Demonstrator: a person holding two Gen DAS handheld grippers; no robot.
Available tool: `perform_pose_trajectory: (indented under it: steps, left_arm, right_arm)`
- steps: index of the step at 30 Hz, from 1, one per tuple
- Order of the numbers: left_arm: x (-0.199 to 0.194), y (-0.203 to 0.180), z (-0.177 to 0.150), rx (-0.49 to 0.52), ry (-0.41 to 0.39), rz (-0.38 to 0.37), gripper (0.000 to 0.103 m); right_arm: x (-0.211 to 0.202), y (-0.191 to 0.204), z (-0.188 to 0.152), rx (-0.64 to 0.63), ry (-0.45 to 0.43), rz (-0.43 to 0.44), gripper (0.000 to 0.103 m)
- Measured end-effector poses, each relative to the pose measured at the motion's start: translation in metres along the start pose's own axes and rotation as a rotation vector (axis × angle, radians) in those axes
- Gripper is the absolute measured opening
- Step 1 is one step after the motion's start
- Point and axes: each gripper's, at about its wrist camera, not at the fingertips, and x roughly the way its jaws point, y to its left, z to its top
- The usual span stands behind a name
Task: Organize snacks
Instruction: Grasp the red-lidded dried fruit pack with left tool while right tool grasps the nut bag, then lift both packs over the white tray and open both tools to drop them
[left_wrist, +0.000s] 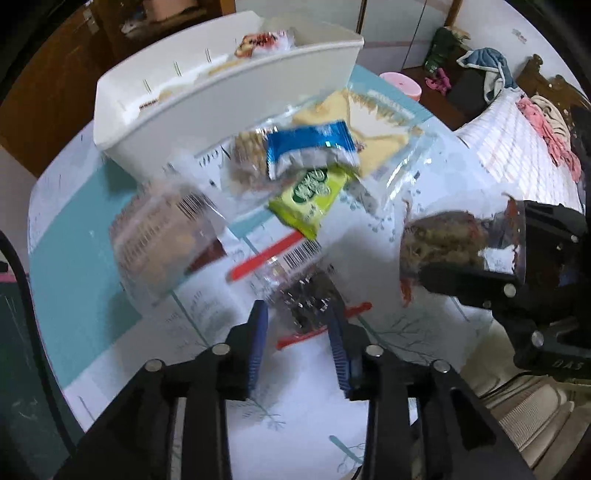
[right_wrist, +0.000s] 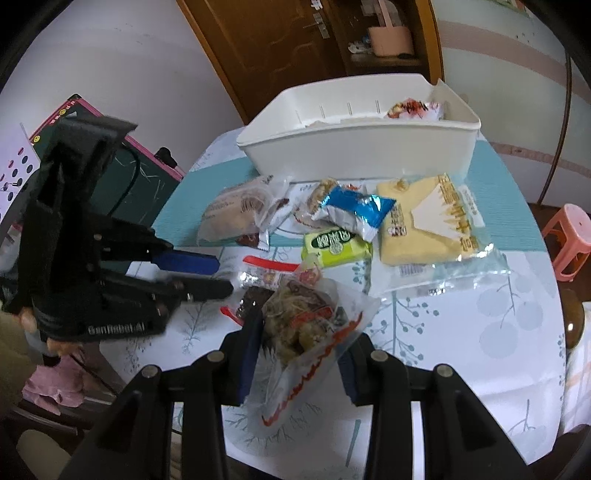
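Note:
A white bin (left_wrist: 236, 107) (right_wrist: 354, 144) stands at the table's far side with a red-printed snack (right_wrist: 413, 109) inside. Before it lie a blue packet (left_wrist: 310, 147) (right_wrist: 354, 210), a green packet (left_wrist: 310, 199) (right_wrist: 336, 247), a yellow cake pack (right_wrist: 428, 221), and a brown bun pack (left_wrist: 162, 236) (right_wrist: 236, 214). My left gripper (left_wrist: 299, 314) is open around a dark snack in a clear red-edged wrapper (left_wrist: 306, 295) on the table. My right gripper (right_wrist: 299, 332) is shut on a clear bag of meat-floss pastry (right_wrist: 295, 325), also seen in the left wrist view (left_wrist: 443, 243).
The round table (right_wrist: 480, 332) has a pale tree-print cloth with a teal band. A pink stool (right_wrist: 569, 236) stands to the right, a dark board (right_wrist: 140, 173) to the left, and a bed with clothes (left_wrist: 535, 147) beyond the table.

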Motion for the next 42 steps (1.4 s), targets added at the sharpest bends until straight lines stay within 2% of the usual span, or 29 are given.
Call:
perform_pose_trajectory:
  steps: [2,4,5,11,17,19,25,30,35,42]
  left_arm:
    - [0.007,-0.003,-0.002,-0.022,0.011,-0.009,0.042]
    - [0.011,-0.005,-0.003,-0.058,0.009,-0.016,0.059]
    - [0.014,-0.006,-0.002,-0.071,0.010,-0.019,0.061]
    - [0.024,-0.001,0.006,-0.220,0.030,-0.054,0.062]
    - [0.038,-0.004,0.009,-0.266,0.072,0.013,0.062]
    - [0.045,-0.005,0.008,-0.277,0.078,0.028,0.065]
    - [0.056,-0.010,0.012,-0.284,0.063,0.043,0.060]
    - [0.064,-0.024,0.009,-0.221,0.047,0.065,0.055]
    - [0.053,-0.026,0.006,-0.234,0.006,0.045,0.039]
    - [0.039,-0.019,0.000,-0.222,-0.030,0.065,0.037]
  right_arm:
    - [0.001,-0.004,-0.001,0.012,0.003,0.001,0.038]
    - [0.002,-0.010,-0.001,0.030,0.004,0.003,0.038]
    - [0.002,-0.011,0.000,0.037,0.003,0.004,0.038]
    - [0.002,-0.018,-0.002,0.056,0.003,0.003,0.038]
    - [0.005,-0.020,-0.002,0.066,0.003,0.010,0.038]
    - [0.006,-0.020,-0.002,0.069,0.006,0.012,0.038]
    - [0.009,-0.018,-0.004,0.066,0.016,0.020,0.038]
    - [0.010,-0.018,-0.004,0.071,0.020,0.022,0.038]
    - [0.009,-0.017,-0.004,0.073,0.019,0.026,0.038]
    - [-0.003,-0.011,0.000,0.046,-0.009,0.026,0.038]
